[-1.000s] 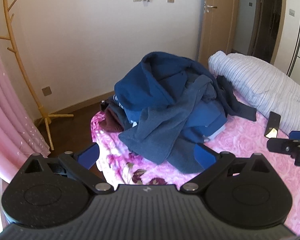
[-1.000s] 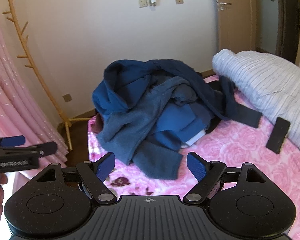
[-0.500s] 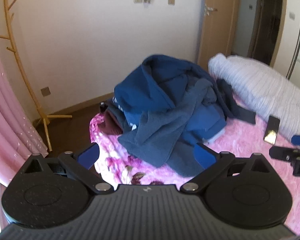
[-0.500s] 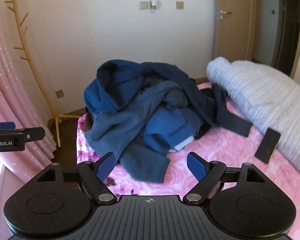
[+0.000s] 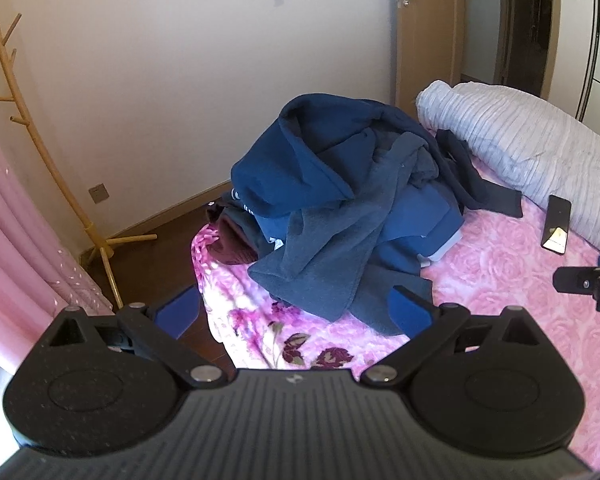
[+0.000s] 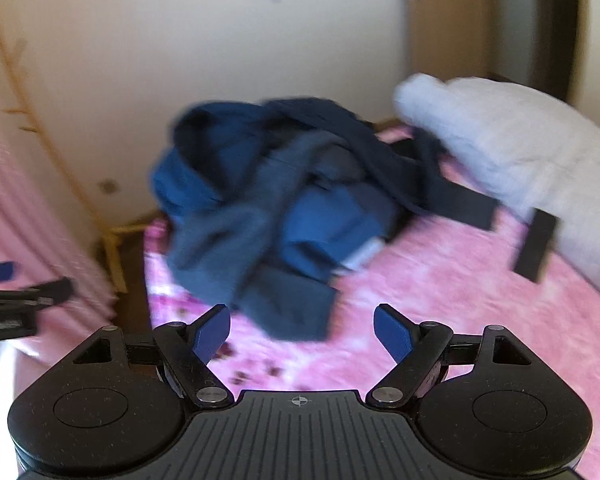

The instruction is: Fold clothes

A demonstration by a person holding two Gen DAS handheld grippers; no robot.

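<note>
Jaws of the left gripper and right gripper are spread and empty. The clothes pile lies on the bed. We judge it soft, limp and tangled (thick fleece); grip the near grey hem.

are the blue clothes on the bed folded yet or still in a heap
Still in a heap. The blue clothes lie crumpled and overlapping on the pink bedspread, with no flat folds. Both grippers, left and right, are open and empty.
</note>
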